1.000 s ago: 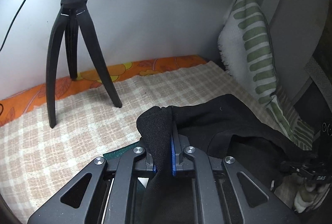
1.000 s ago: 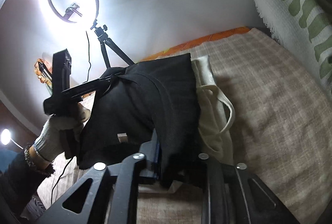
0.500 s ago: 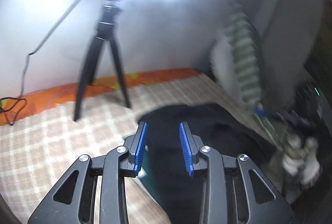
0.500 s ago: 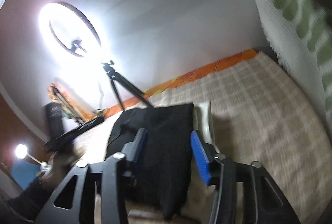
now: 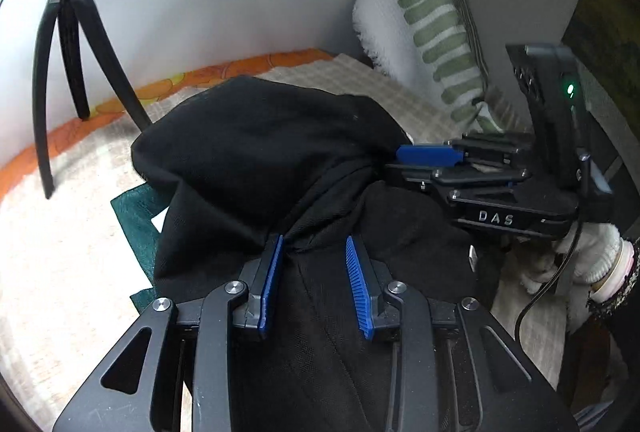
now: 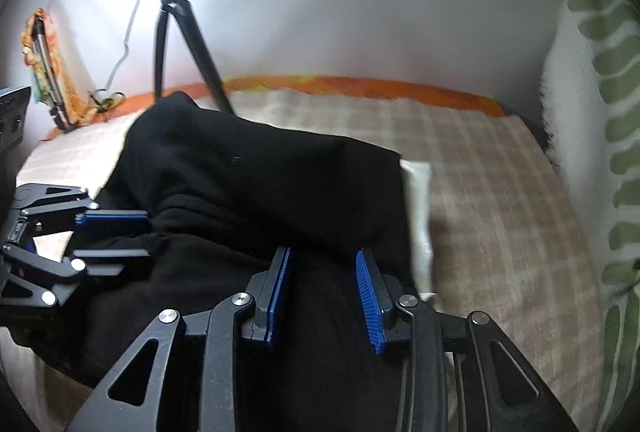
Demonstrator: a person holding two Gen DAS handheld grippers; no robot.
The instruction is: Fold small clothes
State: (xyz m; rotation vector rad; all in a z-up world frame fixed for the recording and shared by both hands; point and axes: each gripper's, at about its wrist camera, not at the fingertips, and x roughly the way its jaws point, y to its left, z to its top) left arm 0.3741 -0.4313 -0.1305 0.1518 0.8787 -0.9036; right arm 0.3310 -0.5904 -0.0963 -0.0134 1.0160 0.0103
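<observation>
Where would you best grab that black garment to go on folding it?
Probably the black garment at its straight far edge, beside the white cloth. The right gripper, jaws open, faces that side already; that edge is flat and free, while the middle is bunched.

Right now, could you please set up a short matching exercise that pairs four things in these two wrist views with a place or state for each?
Things:
1. black garment
2. left gripper
3. striped pillow
4. tripod

Places or states:
A. stands at the back by the white wall
B. lies bunched on the checked blanket
C. leans upright at the right side
D. open, fingers over black cloth

Pairs: 1-B, 2-D, 3-C, 4-A
</observation>
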